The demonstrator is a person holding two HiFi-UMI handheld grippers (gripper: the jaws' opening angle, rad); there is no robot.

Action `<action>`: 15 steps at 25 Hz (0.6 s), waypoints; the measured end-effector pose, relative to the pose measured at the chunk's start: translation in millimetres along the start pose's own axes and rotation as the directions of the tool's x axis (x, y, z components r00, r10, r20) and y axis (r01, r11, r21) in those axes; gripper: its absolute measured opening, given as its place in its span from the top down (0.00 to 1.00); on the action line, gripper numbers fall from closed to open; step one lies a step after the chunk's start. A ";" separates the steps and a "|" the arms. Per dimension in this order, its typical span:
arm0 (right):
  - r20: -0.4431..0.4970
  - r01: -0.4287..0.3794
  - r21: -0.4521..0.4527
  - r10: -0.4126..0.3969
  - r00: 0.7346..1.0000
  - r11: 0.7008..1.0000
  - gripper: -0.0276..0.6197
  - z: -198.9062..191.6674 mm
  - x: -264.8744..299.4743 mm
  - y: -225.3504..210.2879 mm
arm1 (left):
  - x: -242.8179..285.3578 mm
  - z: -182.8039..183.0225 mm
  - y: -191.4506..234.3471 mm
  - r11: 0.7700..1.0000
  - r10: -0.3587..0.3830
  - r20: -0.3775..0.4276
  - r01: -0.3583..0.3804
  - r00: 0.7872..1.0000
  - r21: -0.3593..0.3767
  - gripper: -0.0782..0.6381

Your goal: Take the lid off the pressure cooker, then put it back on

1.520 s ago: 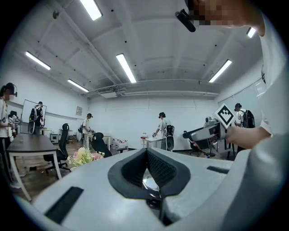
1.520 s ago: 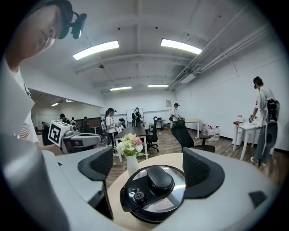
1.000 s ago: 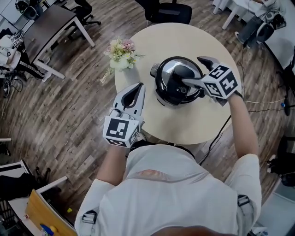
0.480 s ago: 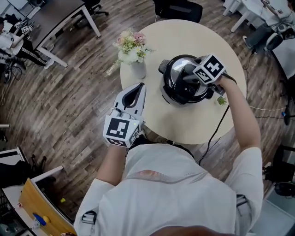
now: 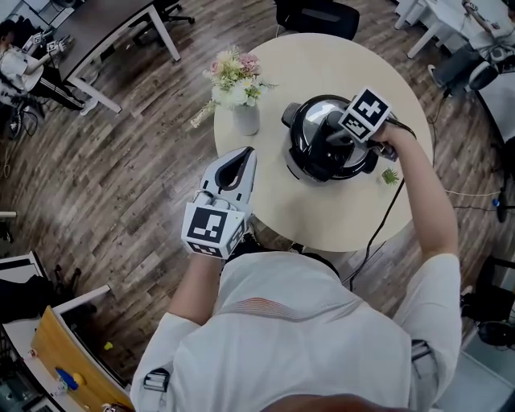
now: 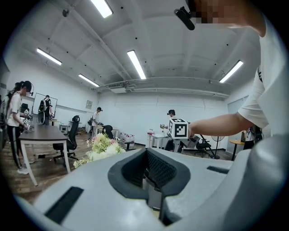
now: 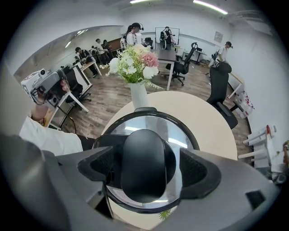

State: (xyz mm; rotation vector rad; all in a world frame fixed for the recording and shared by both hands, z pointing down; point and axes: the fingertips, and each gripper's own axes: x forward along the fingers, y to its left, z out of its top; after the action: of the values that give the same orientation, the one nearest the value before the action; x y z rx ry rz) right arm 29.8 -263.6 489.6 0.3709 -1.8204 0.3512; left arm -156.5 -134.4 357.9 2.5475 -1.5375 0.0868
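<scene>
The pressure cooker lid (image 7: 182,138) has its handle (image 7: 143,164) between the wide-open jaws of your right gripper (image 7: 151,168), long axis along them, while your closed left gripper (image 5: 241,161) hangs well apart from it.

Grey-brown wood planks cover the floor (image 5: 121,185). A round beige tabletop (image 5: 338,217) stands in the middle, with a black office chair (image 5: 315,18) at its far side. A dark desk (image 5: 105,26) on white legs stands to the left. The walls (image 6: 135,115) are white, and long strip lights (image 6: 135,64) run along the ceiling.
</scene>
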 end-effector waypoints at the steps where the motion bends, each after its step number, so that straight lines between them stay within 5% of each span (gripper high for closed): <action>1: -0.011 -0.001 0.002 0.001 1.000 1.000 0.25 -0.7 1.8 -1.2 | 0.3 -0.8 0.3 1.000 0.001 -0.001 -0.001 1.000 -0.001 0.88; 15: -0.101 -0.023 0.023 0.025 0.995 0.999 0.26 -7.6 11.6 0.9 | 7.5 -0.8 2.0 1.000 -0.005 0.002 0.005 1.000 -0.003 0.88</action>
State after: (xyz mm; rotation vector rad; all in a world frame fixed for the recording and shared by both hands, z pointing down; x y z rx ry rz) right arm 33.0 -260.4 502.8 0.3412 -1.7244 0.3999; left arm -154.6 -141.8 359.9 2.5496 -1.5310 0.0821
